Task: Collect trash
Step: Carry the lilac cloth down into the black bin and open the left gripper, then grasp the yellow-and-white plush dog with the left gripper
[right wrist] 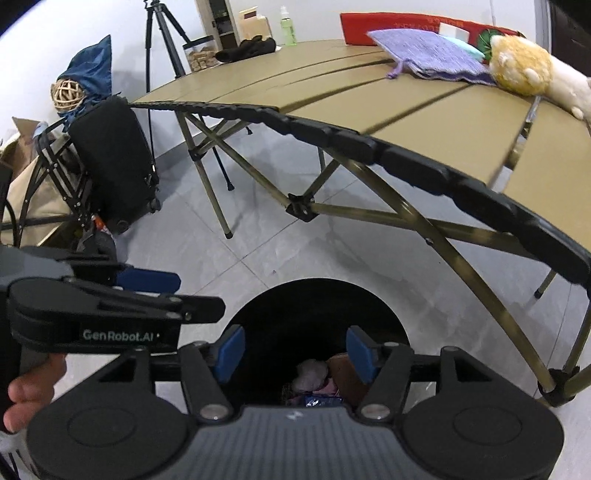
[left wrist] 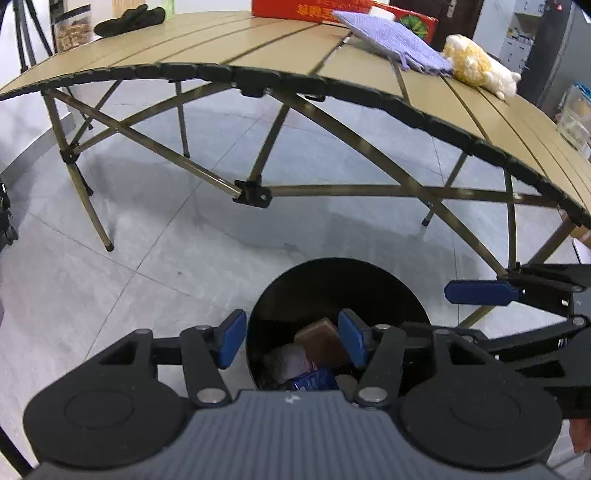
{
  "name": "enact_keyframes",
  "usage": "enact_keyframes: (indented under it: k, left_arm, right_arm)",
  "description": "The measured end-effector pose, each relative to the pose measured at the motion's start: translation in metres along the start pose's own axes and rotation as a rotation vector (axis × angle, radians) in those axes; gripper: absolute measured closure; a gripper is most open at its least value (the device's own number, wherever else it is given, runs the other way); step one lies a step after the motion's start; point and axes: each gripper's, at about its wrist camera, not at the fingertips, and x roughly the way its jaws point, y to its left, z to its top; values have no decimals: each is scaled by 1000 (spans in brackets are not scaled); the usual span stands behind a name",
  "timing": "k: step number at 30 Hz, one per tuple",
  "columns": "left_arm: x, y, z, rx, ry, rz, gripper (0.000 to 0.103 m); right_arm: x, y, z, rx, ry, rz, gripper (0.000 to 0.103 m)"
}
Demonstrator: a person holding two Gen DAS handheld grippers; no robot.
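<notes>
While both grippers, left gripper & right gripper, hang half-open w/ nothing held over the round black bin, trash sits inside; imo lift straight up, don't clip the rim.

I see a glossy black bin, a matt tan slatted tabletop, brassy metal legs, fuzzy plush toy

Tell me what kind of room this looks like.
Probably an indoor workroom or lab set up for recording, not a lived-in home: a folding camping table on a grey tiled floor, a camera tripod by the wall, and a black bin holding trash.
</notes>
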Motion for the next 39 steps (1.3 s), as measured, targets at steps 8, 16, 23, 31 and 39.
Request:
enact_keyframes:
  k: [8,16,23,31,39]
  left_arm:
    - [-23,8,15,-6,-66,-68,36]
    - [-46,8,29,-25,-190,-82,31]
    - [-63,2,44,-8,-293,-138,31]
    - [-56,-100,146,147,-468,-203,11]
    - [41,-227,212,304,-380,-10,13]
  right_arm:
    - [-36,8,7,-30,-115,45,42]
    - [-59,4,16,2,-192,70,43]
    - [-96,-25,42,116,-373,81,55]
    - [-158,-136,57,450,-673,-225,53]
    - [-162,-211,39,604,-618,-287,53]
